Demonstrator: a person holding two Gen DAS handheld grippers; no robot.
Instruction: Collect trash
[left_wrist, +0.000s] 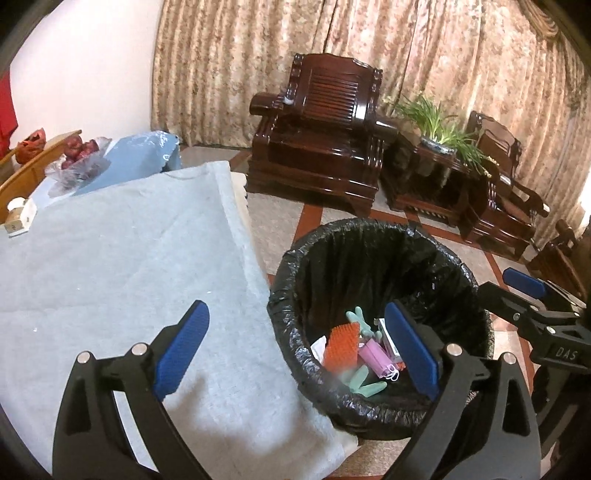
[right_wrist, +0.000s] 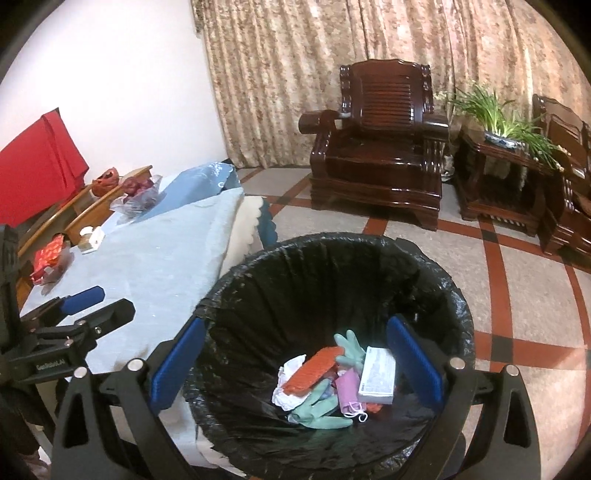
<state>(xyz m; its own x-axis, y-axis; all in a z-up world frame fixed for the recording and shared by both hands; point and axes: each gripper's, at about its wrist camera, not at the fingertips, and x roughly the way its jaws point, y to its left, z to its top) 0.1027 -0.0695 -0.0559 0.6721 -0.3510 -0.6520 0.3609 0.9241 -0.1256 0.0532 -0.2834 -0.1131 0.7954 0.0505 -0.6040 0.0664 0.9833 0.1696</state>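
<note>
A bin lined with a black bag (left_wrist: 369, 236) (right_wrist: 454, 295) stands on the floor beside the table. Inside lie an orange brush (right_wrist: 314, 369) (left_wrist: 341, 345), green gloves (right_wrist: 321, 415), a pink mask (right_wrist: 349, 393), a white box (right_wrist: 376, 374) and crumpled white paper (right_wrist: 288, 391). My left gripper (left_wrist: 295, 354) is open and empty, over the table edge and the bin's rim. My right gripper (right_wrist: 295, 365) is open and empty, above the bin's mouth. Each gripper shows in the other's view, the right (left_wrist: 532, 295) and the left (right_wrist: 88, 302).
The table carries a light blue cloth (left_wrist: 129, 266). At its far end lie a bag of red fruit (left_wrist: 79, 155), a small white object (left_wrist: 18, 216) and a red packet (right_wrist: 48, 258). Dark wooden armchairs (right_wrist: 384, 155) and a plant stand (right_wrist: 506, 147) stand across the tiled floor.
</note>
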